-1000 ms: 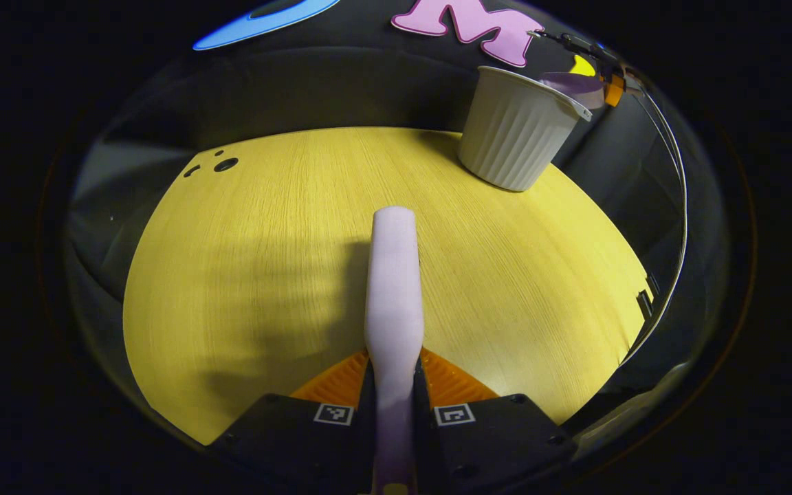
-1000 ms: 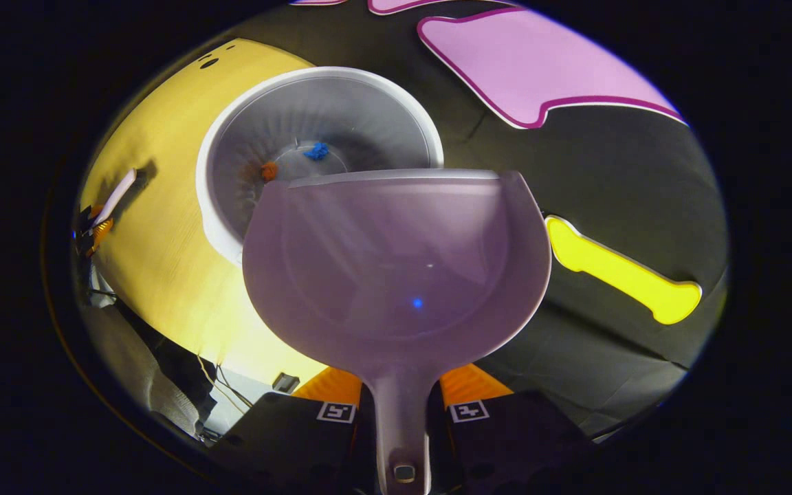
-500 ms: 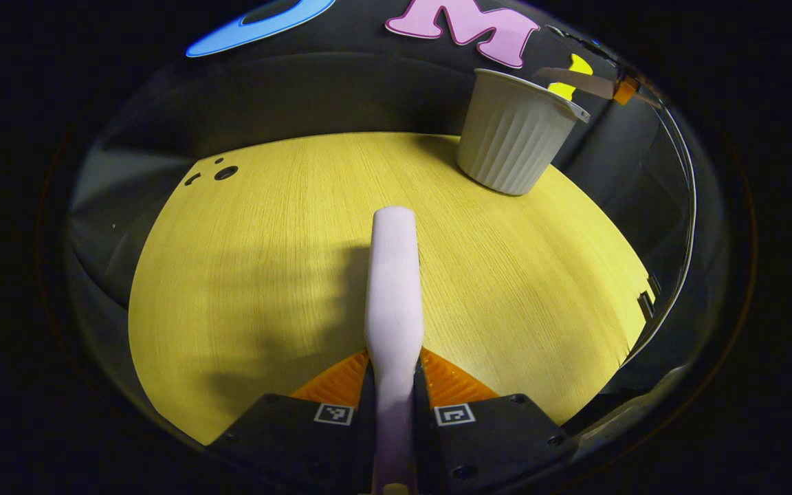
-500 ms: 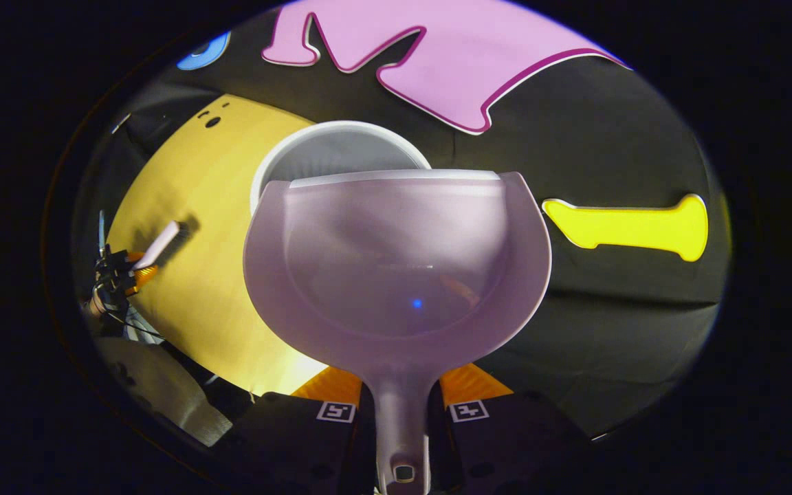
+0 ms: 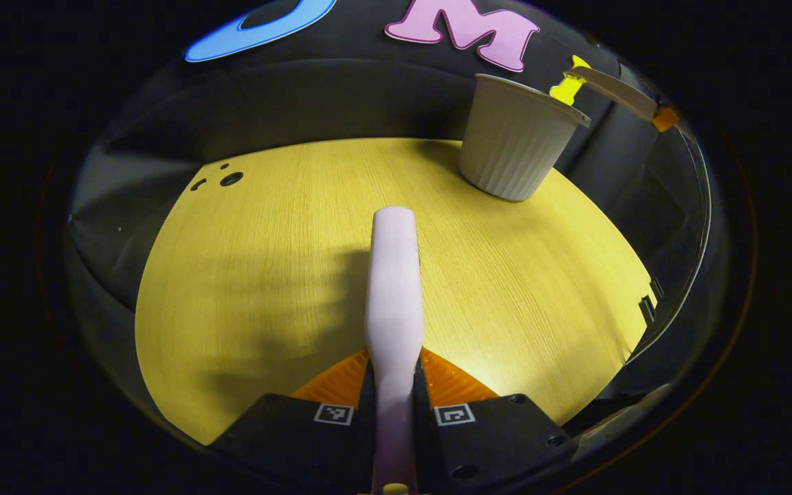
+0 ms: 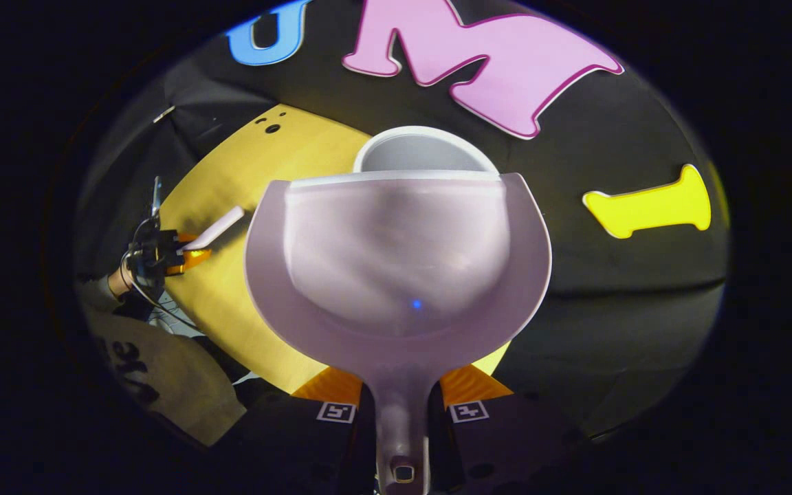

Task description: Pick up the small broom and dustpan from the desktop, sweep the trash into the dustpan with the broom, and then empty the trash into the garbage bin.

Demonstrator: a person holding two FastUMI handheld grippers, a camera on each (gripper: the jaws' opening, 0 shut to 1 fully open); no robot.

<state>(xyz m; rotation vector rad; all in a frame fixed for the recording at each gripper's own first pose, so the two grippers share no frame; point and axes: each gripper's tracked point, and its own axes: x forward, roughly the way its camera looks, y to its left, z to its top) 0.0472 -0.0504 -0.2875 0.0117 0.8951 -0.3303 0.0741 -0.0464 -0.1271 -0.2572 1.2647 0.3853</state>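
My left gripper (image 5: pixel 393 375) is shut on the handle of the small pale pink broom (image 5: pixel 393 289), which points forward low over the yellow desktop (image 5: pixel 265 275). The ribbed white garbage bin (image 5: pixel 513 144) stands at the desk's far right. In the right gripper view, my right gripper (image 6: pixel 399 392) is shut on the handle of the translucent lilac dustpan (image 6: pixel 396 275), held about level in the air. Its pan looks empty and hides most of the bin (image 6: pixel 423 141) behind it. The dustpan (image 5: pixel 616 89) appears edge-on to the right of the bin's rim. The left gripper (image 6: pixel 186 258) and broom (image 6: pixel 217 228) appear far left.
Small dark holes (image 5: pixel 231 179) mark the desk's far left corner. The booth's black cloth wall rises right behind the bin. A person's sleeve (image 6: pixel 162 385) shows below the desk edge in the right gripper view. A cable (image 5: pixel 702 206) runs down past the desk's right edge.
The right gripper has drawn the dustpan back from over the bin and levelled it; the bin's inside with trash is now hidden. The left gripper and broom have barely moved.
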